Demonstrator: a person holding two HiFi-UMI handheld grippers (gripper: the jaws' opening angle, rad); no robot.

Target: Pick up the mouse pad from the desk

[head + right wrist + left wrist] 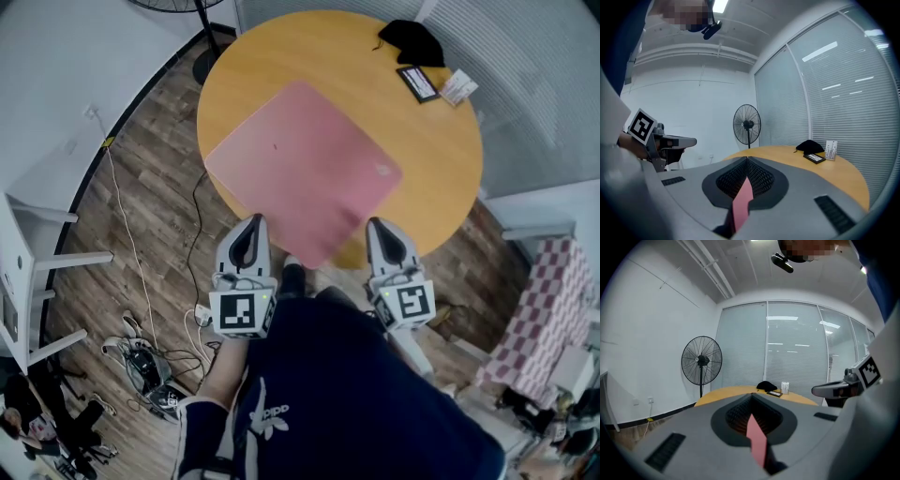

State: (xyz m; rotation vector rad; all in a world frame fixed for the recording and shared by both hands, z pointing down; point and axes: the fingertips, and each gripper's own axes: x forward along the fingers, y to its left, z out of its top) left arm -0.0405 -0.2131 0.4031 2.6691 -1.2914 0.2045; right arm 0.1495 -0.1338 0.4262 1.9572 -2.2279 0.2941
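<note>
Room: wood-plank floor [141, 187], white walls, glass wall with blinds behind a round wooden table [441, 159].
Mouse pad [305, 169]: pink, spread over the table's near half; near corner out past the table edge, between both tools.
Left gripper [252, 223]: jaws pressed together on the pad's near-left edge; thin pink strip seen edge-on between them.
Right gripper [379, 227]: jaws clamped on the pad's near-right edge; same pink strip.
Far side of table: black pouch [412, 39], dark flat case [417, 82], small white card [458, 87]; all apart from the pad.
Fan [701, 361]: standing on the floor beyond the table.
Pad-to-table contact: cannot tell.
</note>
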